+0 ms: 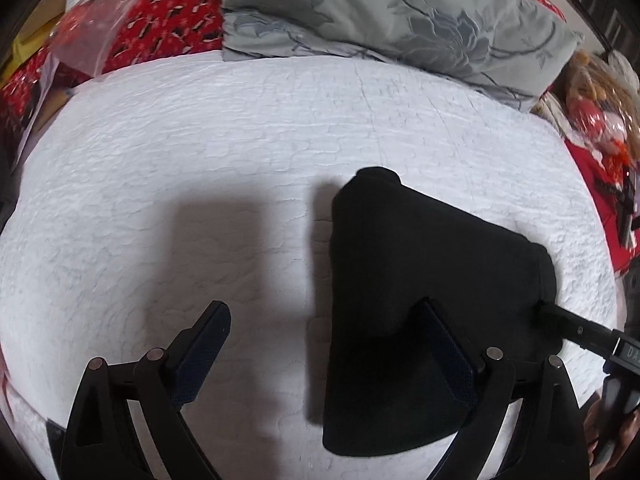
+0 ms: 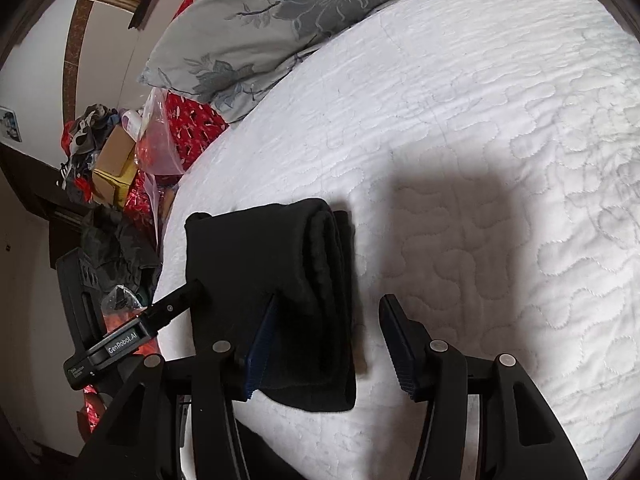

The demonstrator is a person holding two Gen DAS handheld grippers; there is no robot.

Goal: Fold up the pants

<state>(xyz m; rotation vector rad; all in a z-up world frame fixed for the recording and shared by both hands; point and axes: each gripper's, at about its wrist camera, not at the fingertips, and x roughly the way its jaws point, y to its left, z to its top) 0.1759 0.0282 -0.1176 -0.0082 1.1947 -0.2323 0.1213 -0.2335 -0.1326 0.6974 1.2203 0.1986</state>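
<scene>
On a white quilted bedspread (image 1: pixel 240 140), black pants (image 1: pixel 420 272) are seen folded into a compact, thick bundle, its rolled edge visible in the right wrist view (image 2: pixel 320 248). Both handheld grippers are pointed steeply down at the bed. The left gripper (image 1: pixel 328 328) is held with its jaws spread wide; one blue-padded finger (image 1: pixel 448 356) is shown in front of the bundle while the other is poised over bare quilt, and nothing is pinched. The right gripper (image 2: pixel 328 332) is likewise seen with its jaws apart, one finger over the dark cloth and the other beside it above the quilt; whether the pad touches the fabric cannot be told. A grey floral pillow (image 1: pixel 380 12) is laid at the far end of the bed, beside red patterned bedding (image 1: pixel 176 12). Boxes and bags (image 2: pixel 116 156) are piled beyond the mattress edge.
</scene>
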